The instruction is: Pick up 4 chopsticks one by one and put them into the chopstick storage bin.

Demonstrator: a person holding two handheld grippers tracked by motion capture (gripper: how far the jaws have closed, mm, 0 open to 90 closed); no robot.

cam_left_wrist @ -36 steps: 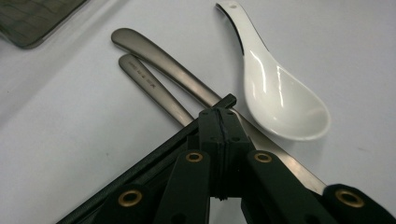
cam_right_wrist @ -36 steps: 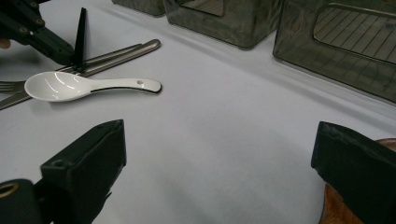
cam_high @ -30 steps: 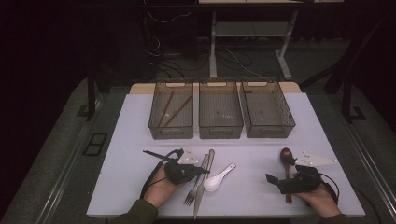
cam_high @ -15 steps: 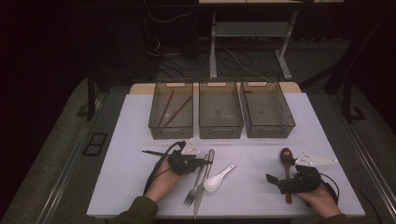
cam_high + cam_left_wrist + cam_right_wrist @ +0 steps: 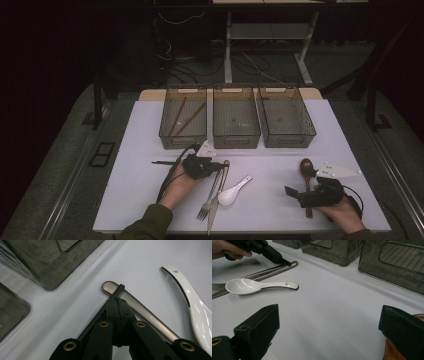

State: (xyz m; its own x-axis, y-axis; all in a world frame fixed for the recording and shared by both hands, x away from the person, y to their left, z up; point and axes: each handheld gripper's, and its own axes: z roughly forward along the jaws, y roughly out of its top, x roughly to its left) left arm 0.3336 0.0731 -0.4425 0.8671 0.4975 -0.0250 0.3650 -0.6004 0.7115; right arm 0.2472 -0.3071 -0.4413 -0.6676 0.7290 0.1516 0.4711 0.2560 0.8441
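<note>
Your left gripper (image 5: 117, 296) had its jaws pressed together at the knife (image 5: 140, 311) handle tip, centre frame, gripping nothing. It could slide off and nudge the fork (image 5: 210, 196) alongside. Ceramic spoon (image 5: 192, 302) lay just right. Your right gripper (image 5: 295, 195) stayed wide by the wooden spoon (image 5: 306, 167). Bins (image 5: 236, 141) stood above.

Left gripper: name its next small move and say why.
Probably open the jaws a little and settle them around the metal handle. The left gripper has its jaws pressed together, tips resting at the handle's rounded end, so nothing is gripped yet. The handle lies flat on the table beside the white spoon, and the bins stand just beyond.
</note>
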